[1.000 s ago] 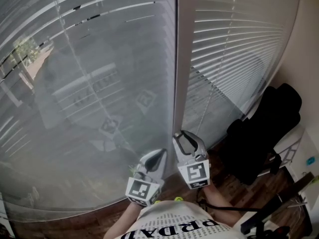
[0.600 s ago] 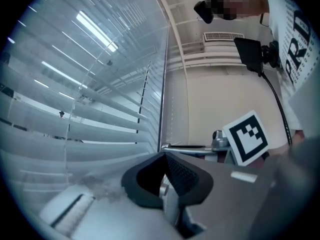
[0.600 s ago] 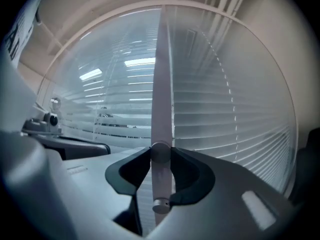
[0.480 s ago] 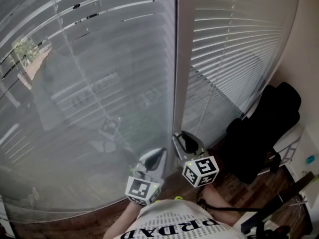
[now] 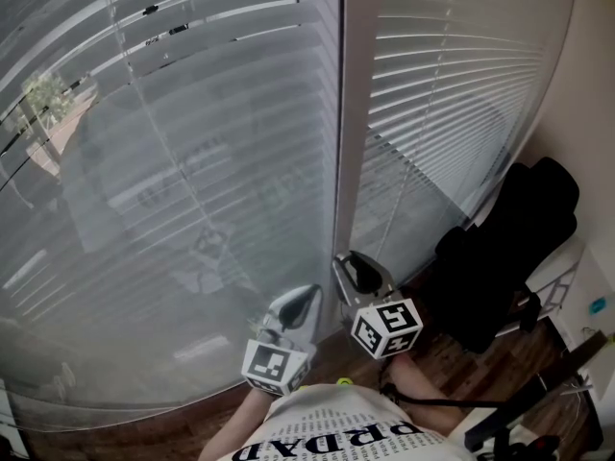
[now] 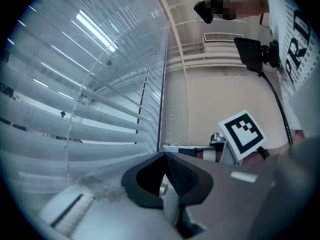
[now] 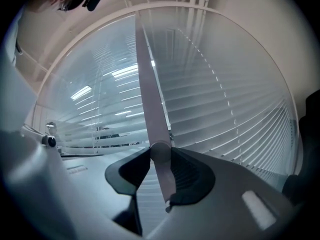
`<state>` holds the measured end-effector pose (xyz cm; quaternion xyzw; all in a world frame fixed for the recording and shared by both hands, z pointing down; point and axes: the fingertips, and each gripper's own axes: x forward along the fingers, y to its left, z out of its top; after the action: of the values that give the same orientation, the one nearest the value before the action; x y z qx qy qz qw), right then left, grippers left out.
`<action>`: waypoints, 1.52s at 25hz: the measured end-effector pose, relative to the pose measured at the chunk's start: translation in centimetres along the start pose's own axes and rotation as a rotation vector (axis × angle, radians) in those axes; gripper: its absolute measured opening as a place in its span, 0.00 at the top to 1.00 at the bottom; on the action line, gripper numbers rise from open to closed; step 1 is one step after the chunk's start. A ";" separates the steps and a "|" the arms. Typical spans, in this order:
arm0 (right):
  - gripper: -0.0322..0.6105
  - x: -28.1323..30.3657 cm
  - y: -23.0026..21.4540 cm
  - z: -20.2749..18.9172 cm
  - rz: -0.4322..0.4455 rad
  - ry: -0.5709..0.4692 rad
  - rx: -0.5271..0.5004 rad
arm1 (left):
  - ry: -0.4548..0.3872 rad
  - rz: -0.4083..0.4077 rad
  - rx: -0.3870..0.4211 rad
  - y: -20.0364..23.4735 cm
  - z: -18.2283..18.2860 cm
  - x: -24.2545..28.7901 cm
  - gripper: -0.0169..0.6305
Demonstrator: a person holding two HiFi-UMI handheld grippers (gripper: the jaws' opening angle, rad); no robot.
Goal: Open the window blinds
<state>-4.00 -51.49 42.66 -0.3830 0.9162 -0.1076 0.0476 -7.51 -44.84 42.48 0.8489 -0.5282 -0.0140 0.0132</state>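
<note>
WINDOW, DAYLIGHT: My right gripper [image 5: 357, 269] clamps its jaws on the thin tilt wand [image 7: 150, 99] hanging in front of the blinds [image 5: 192, 161], with the rod pinched between both pads. My left gripper [image 5: 300, 301] hovers just beside it, its jaws closed together on nothing. The blinds hang fully lowered on both sides of the white frame post [image 5: 351, 113]. Their slats are tilted nearly flat, thin bright slits show between them, and a tree [image 5: 48, 94] is faintly visible at upper left.
</note>
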 end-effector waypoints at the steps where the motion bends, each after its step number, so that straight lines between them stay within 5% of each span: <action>1: 0.74 0.0 0.0 0.0 -0.002 0.006 -0.028 | -0.002 0.006 -0.006 0.0 0.3 0.0 0.96; 8: 0.74 -0.8 0.7 0.4 -0.022 0.076 -0.420 | -0.010 0.003 -0.013 0.1 0.0 -0.3 0.96; 13: 0.74 -0.7 1.6 0.5 -0.046 0.136 -0.833 | -0.017 0.004 -0.023 0.0 0.2 -0.2 0.96; 19: 0.74 0.2 1.7 0.0 -0.068 0.168 -1.070 | 0.000 -0.001 0.005 0.2 -0.4 -0.4 0.96; 29: 0.74 0.0 1.8 0.2 -0.058 0.137 -0.970 | 0.006 0.017 -0.009 0.4 0.2 -0.4 0.96; 38: 0.74 -0.1 1.4 0.2 -0.050 0.111 -0.725 | 0.007 0.002 0.000 0.1 -0.5 -0.2 0.96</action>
<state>-4.85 -50.52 42.12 -0.3909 0.8863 0.2025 -0.1437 -7.68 -44.72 42.99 0.8485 -0.5288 -0.0111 0.0152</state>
